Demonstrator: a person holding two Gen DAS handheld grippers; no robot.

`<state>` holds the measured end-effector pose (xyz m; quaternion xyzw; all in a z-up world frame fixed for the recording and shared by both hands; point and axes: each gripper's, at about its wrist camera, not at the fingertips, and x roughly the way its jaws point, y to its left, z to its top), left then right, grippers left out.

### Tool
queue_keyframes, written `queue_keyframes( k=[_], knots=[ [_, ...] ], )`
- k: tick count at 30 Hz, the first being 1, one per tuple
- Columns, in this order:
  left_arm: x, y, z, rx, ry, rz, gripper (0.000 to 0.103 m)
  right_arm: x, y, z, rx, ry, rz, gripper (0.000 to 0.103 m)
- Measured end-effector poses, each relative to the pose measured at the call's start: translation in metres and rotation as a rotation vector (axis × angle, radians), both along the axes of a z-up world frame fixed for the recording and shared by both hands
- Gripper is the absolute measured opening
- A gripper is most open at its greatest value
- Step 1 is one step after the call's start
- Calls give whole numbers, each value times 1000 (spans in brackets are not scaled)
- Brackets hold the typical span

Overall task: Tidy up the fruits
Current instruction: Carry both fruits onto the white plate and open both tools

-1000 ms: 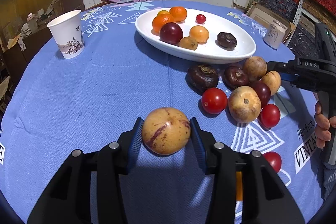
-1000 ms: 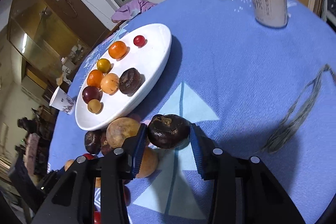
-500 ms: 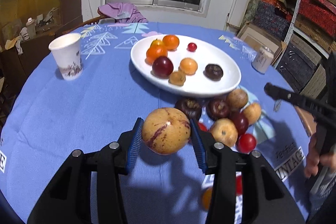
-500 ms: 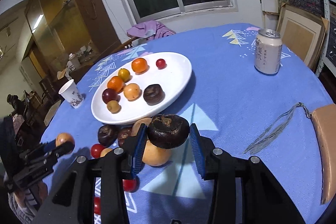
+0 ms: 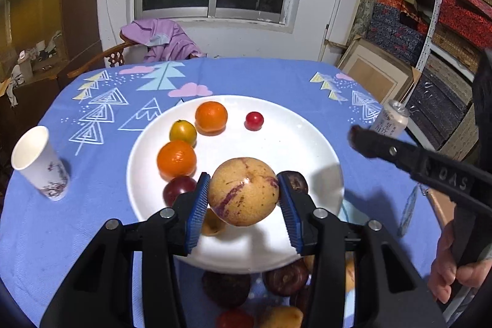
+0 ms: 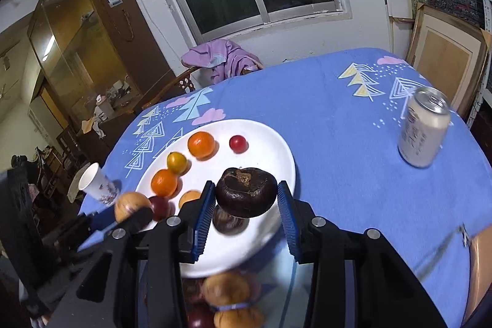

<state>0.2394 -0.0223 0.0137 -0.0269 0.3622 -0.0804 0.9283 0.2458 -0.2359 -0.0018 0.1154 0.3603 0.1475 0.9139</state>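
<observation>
Left wrist view
Left gripper (image 5: 244, 205): gripping a tan purple-streaked fruit (image 5: 243, 191) between its blue pads, hanging above the near part of the white plate (image 5: 310, 140).
Plate contents: two oranges (image 5: 211, 116), a yellow fruit (image 5: 183, 131), a small red fruit (image 5: 254, 121), a dark plum (image 5: 178, 188) lying toward the far and left rim.
Loose fruits (image 5: 286, 277): sitting on the blue tablecloth (image 5: 261, 79) just off the plate's near rim.
Paper cup (image 5: 40, 163): standing near the table's left edge.

Right wrist view
Right gripper (image 6: 244, 205): clamping a dark brown wrinkled fruit (image 6: 246, 191) over the plate's (image 6: 270, 143) near right rim.
Can (image 6: 423, 128): standing toward the table's right edge.
Left gripper (image 6: 123, 220): showing at the plate's left rim, tan fruit in its jaws.
</observation>
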Motion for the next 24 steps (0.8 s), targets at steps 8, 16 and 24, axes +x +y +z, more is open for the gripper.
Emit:
queue_keyframes(
  k=[8, 16, 24],
  knots=[
    [25, -12, -40, 17, 92, -48, 44, 50, 23, -35, -49, 83, 32, 42],
    [21, -14, -40, 27, 80, -63, 50, 51, 26, -41, -67, 92, 36, 57],
    [-18, -5, -10, 49, 0, -55, 60, 16, 21, -7, -55, 30, 44, 62]
  ],
)
